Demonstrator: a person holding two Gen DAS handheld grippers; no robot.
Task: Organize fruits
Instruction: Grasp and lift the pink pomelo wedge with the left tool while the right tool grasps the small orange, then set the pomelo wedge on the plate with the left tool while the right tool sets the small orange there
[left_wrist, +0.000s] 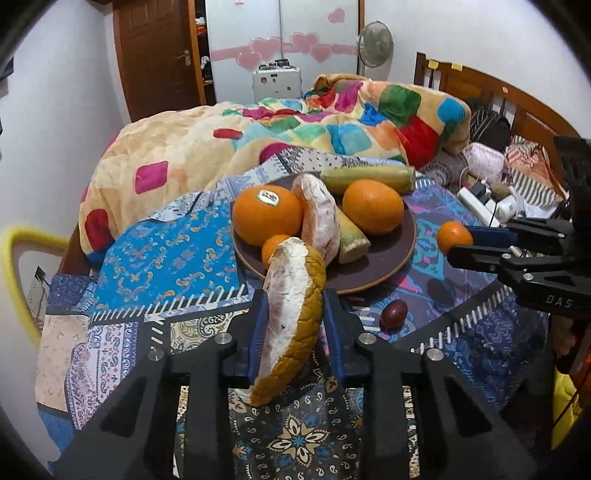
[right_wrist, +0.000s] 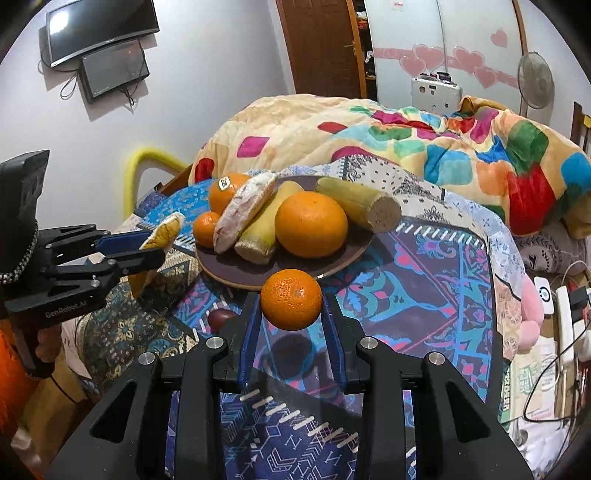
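Note:
A dark brown plate (left_wrist: 380, 269) (right_wrist: 332, 254) on the patterned cloth holds two large oranges (left_wrist: 267, 215) (left_wrist: 373, 206), a small orange (left_wrist: 273, 249), a pomelo wedge (left_wrist: 319, 218) and two pale cane pieces (left_wrist: 369, 177). My left gripper (left_wrist: 295, 317) is shut on a pomelo wedge (left_wrist: 291, 317) with yellow rind, held just in front of the plate; it also shows in the right wrist view (right_wrist: 162, 232). My right gripper (right_wrist: 291, 314) is shut on a small orange (right_wrist: 291, 299) above the cloth, right of the plate (left_wrist: 454, 236). A dark red fruit (left_wrist: 393, 314) lies on the cloth.
A rumpled colourful quilt (left_wrist: 332, 122) lies behind the plate. Power strips, cables and clutter (left_wrist: 491, 203) sit to the right. A yellow chair frame (left_wrist: 22, 266) stands at the left. Monitors (right_wrist: 99, 40) hang on the wall.

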